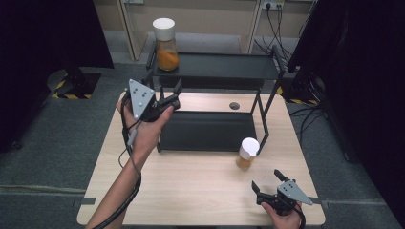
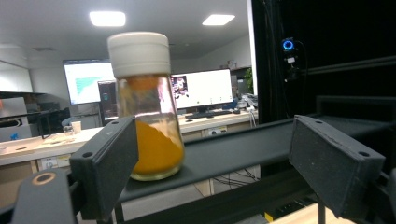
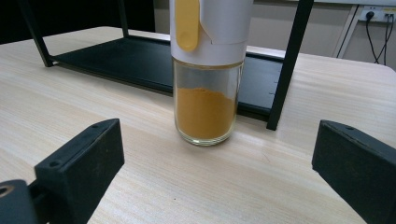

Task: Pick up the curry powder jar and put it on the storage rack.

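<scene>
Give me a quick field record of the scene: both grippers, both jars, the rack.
left gripper: open, nothing between its fingers, held up level with the rack's top shelf and aimed at the shelf jar
right gripper: open, holding nothing, low over the table's near right edge, facing the table jar
shelf jar: upright on the top shelf's left end, white cap, orange powder
table jar: upright on the table, beside the rack's front right leg
rack: black, two shelves, lower shelf bare
</scene>
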### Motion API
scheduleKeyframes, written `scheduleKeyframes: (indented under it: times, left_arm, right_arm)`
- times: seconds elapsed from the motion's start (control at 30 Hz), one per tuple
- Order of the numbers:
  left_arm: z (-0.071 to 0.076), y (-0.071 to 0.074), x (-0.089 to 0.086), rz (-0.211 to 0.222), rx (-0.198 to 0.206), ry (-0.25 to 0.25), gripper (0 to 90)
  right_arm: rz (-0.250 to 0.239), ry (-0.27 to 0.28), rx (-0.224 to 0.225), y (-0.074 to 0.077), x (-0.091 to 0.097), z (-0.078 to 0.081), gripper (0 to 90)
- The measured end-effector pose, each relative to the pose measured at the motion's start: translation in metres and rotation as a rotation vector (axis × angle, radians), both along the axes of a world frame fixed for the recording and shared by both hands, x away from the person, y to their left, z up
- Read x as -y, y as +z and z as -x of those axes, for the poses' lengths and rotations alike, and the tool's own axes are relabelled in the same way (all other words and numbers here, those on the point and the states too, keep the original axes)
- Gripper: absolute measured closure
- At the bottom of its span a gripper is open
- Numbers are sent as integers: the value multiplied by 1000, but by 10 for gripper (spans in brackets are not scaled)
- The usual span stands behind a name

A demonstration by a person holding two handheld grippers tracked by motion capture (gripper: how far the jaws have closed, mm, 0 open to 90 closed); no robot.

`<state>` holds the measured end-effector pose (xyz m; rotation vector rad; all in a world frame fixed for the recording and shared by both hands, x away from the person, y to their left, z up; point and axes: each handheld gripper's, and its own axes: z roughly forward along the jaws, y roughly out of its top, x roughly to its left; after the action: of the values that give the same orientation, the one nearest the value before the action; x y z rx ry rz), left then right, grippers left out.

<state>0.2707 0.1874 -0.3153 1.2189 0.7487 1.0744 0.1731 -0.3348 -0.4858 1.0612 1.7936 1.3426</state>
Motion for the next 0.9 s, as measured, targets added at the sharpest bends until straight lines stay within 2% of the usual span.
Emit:
scheduleKeyframes:
  times: [0.1, 0.3, 0.53, 0.9]
  left_arm:
    - [8, -10, 0, 1, 19, -12, 156]
    - [17, -25, -1, -8, -1, -31, 154]
    - [26, -36, -3, -19, -4, -41, 153]
    - [42, -54, -4, -26, -34, -70, 150]
  right_arm:
    - [0, 0, -1, 0, 0, 0, 27]
    - [1, 0, 1, 0, 0, 0, 27]
    - [3, 0, 0, 0, 0, 0, 27]
    - [1, -1, 0, 0, -1, 0, 27]
